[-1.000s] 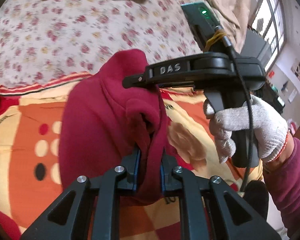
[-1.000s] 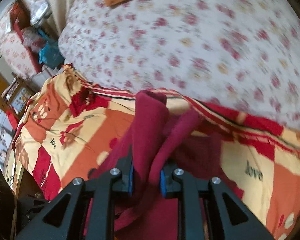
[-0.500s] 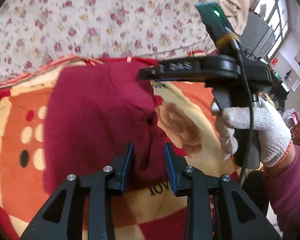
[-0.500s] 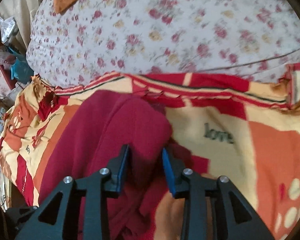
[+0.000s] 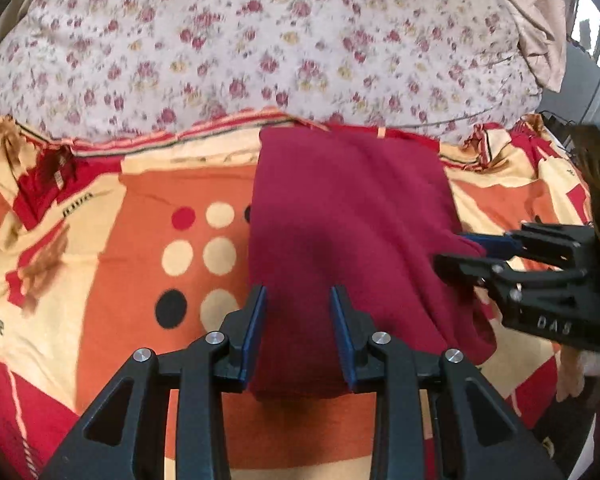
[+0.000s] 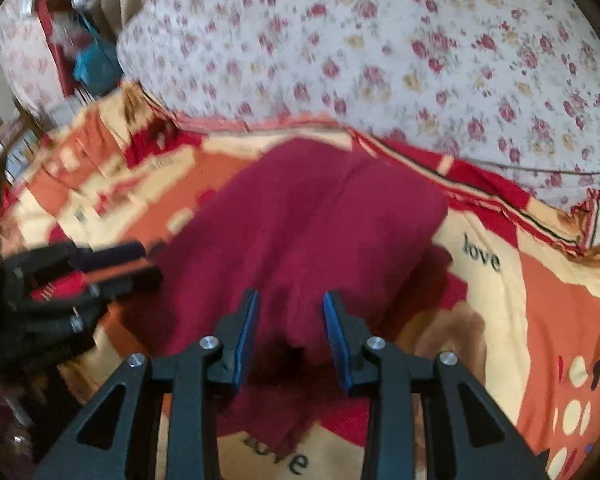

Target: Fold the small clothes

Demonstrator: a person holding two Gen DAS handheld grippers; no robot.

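The maroon garment [image 5: 352, 216] lies folded at centre frame on the patterned blanket [image 5: 140, 220], soft and limp, probably best pinched at a corner or hem. Left tongs [image 5: 298, 336] and right tongs [image 6: 288, 332] gape wide, holding nothing. "DAS" marks the right tongs; "love" the blanket

The folded garment [image 5: 352, 216] was plain deep maroon. The blanket [image 5: 140, 208] under it showed orange, cream and red blocks with cream, red and black dots and black "love" lettering. The quilt [image 5: 260, 48] was off-white with small pink-red roses. Both grippers were black with blue-padded fingers [image 5: 256, 328]
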